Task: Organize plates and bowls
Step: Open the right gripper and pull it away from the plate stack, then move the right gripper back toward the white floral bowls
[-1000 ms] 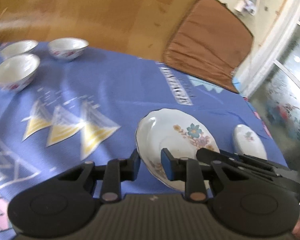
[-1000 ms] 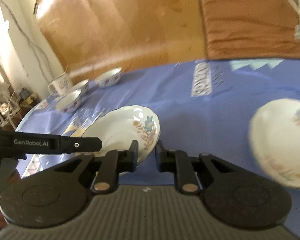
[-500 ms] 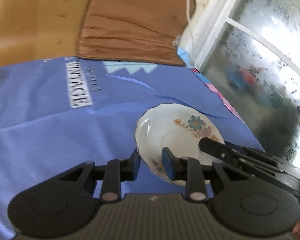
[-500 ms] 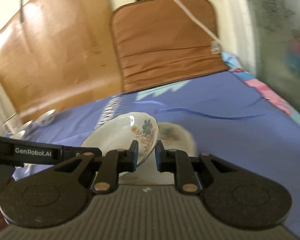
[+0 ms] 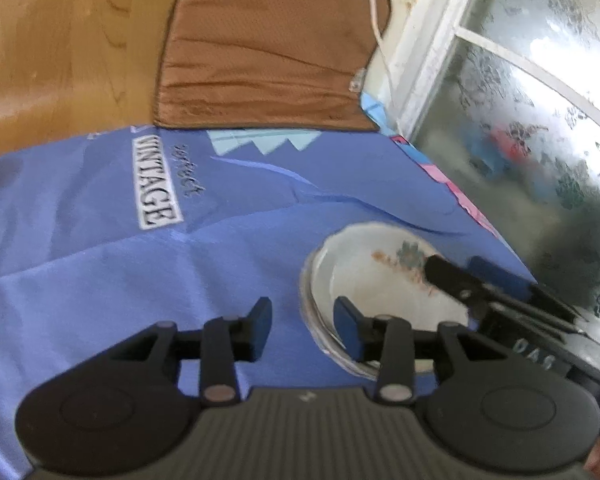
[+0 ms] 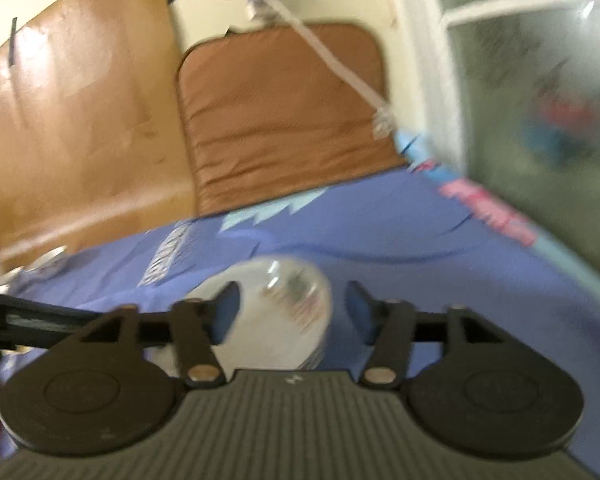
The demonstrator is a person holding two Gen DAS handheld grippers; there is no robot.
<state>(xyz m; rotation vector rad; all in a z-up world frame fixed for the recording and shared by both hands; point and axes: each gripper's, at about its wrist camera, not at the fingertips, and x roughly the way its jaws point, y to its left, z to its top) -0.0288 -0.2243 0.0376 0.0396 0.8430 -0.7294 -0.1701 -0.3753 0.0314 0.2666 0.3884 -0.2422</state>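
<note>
Near the window-side corner of the blue-clothed bench, the flowered plate now lies flat, apparently atop another plate. Both grippers have just been opening: the left gripper straddles the rim without pinching it, and the right gripper stands wide, the plate loose between its fingers. Bowls at the far end look unsorted.

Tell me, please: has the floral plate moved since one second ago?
Yes. The floral plate has travelled across the blue cloth, away from the bowls, to the corner near the frosted window. The grippers' jaws have just been opening around its rim.
</note>
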